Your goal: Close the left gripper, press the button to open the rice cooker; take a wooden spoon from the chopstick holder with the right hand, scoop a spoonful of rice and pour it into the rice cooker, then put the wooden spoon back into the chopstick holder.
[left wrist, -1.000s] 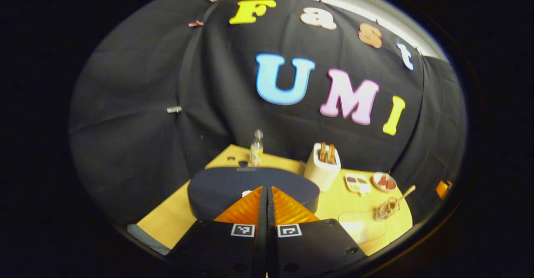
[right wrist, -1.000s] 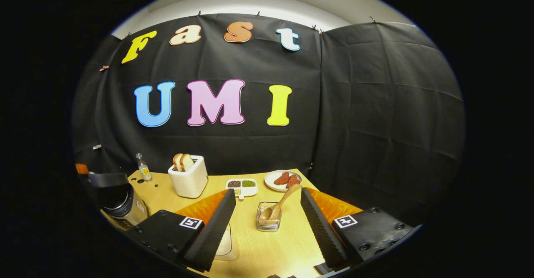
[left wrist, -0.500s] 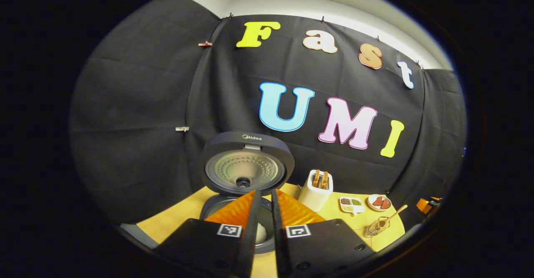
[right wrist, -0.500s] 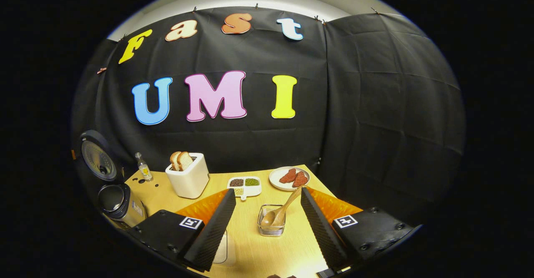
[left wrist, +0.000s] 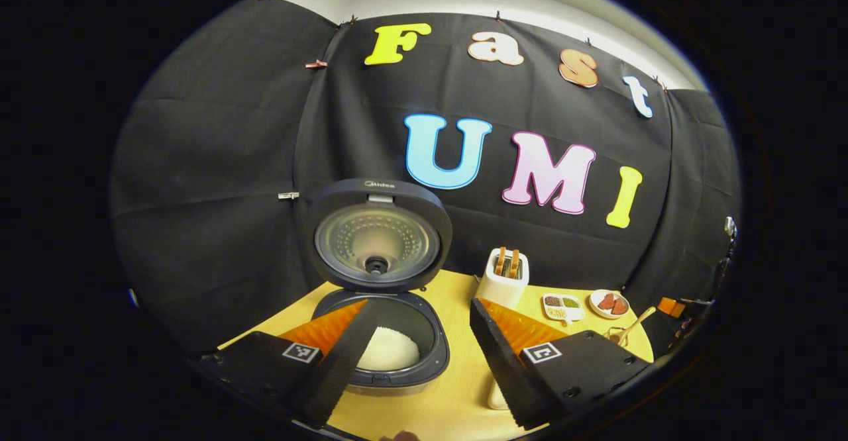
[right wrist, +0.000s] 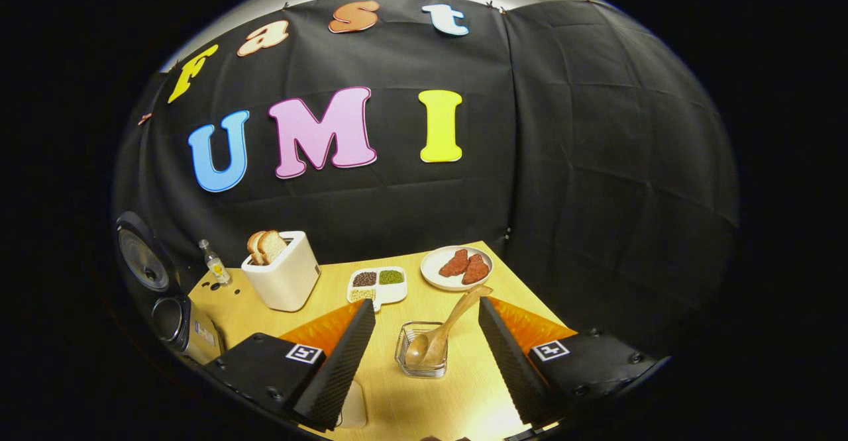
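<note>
Right gripper [right wrist: 421, 345]: fingers spread, empty, lined up on the wooden spoon [right wrist: 440, 332], which leans in the chopstick holder [right wrist: 421, 361] on the desk [right wrist: 464, 394]. Left gripper [left wrist: 414, 348]: spread, empty, above the rice cooker [left wrist: 381, 348]. Lid up, so the button step is judged done; spoon pick-up, scoop, pour and return remain. Count: one spoon, one holder, one cooker.
</note>
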Demonstrator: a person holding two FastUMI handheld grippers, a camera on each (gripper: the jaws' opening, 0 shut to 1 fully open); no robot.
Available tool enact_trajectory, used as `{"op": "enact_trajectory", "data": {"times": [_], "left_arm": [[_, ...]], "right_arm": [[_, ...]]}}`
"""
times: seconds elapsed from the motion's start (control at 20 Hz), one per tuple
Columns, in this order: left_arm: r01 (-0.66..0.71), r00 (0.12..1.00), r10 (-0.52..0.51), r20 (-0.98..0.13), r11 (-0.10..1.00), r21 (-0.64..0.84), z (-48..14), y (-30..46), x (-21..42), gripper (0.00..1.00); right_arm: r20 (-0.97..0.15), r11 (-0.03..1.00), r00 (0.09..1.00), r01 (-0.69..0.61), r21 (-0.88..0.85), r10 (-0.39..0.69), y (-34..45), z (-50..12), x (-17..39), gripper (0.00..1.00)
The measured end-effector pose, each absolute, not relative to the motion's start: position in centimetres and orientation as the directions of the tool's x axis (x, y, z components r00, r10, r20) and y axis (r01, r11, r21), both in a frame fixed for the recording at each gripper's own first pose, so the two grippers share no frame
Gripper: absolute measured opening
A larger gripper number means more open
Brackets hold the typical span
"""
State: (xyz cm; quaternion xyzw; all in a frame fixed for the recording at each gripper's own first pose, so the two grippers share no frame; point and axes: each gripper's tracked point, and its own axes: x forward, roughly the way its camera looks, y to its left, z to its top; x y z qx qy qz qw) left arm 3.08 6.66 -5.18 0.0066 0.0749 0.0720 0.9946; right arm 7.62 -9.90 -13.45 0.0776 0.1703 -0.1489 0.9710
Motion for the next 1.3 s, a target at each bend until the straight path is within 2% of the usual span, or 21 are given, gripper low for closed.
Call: {"op": "enact_trajectory", "data": {"times": [0.3, 0.8, 0.85, 0.9, 0.95, 1.0, 1.15, 1.3], "left_arm": [[-0.156, 0.961, 0.163, -0.221, 0.986, 0.052, -8.0, 4.6, 3.0, 0.96], [-0.245, 0.915, 0.251, -0.317, 0.968, 0.058, -12.2, 2.1, 1.9, 0.96], [-0.250, 0.909, 0.255, -0.328, 0.966, 0.058, -12.6, 1.8, 1.7, 0.96], [-0.256, 0.905, 0.260, -0.338, 0.965, 0.057, -13.0, 1.6, 1.4, 0.96], [-0.263, 0.900, 0.267, -0.344, 0.963, 0.057, -13.3, 1.4, 1.2, 0.96], [-0.270, 0.896, 0.274, -0.350, 0.961, 0.060, -13.8, 1.2, 1.1, 0.96], [-0.281, 0.883, 0.289, -0.370, 0.957, 0.077, -14.8, 0.6, 0.5, 0.96], [-0.278, 0.877, 0.290, -0.383, 0.956, 0.089, -15.7, -0.1, 0.2, 0.96]], "right_arm": [[-0.479, 0.927, 0.842, 0.351, 0.134, -0.250, -12.7, -18.6, 10.0, 0.99], [-0.582, 0.909, 0.800, 0.341, 0.239, -0.147, -14.9, -25.2, 15.2, 0.99], [-0.585, 0.908, 0.799, 0.339, 0.247, -0.139, -14.9, -25.7, 15.7, 0.99], [-0.590, 0.907, 0.796, 0.338, 0.251, -0.134, -15.0, -26.3, 16.2, 0.94], [-0.593, 0.907, 0.796, 0.333, 0.256, -0.125, -14.9, -26.8, 16.6, 0.99], [-0.599, 0.907, 0.792, 0.332, 0.259, -0.118, -14.8, -27.3, 16.8, 0.99], [-0.599, 0.904, 0.795, 0.320, 0.283, -0.093, -14.7, -27.8, 17.3, 0.93], [-0.582, 0.881, 0.809, 0.333, 0.335, -0.084, -15.0, -27.5, 17.9, 0.76]]}}
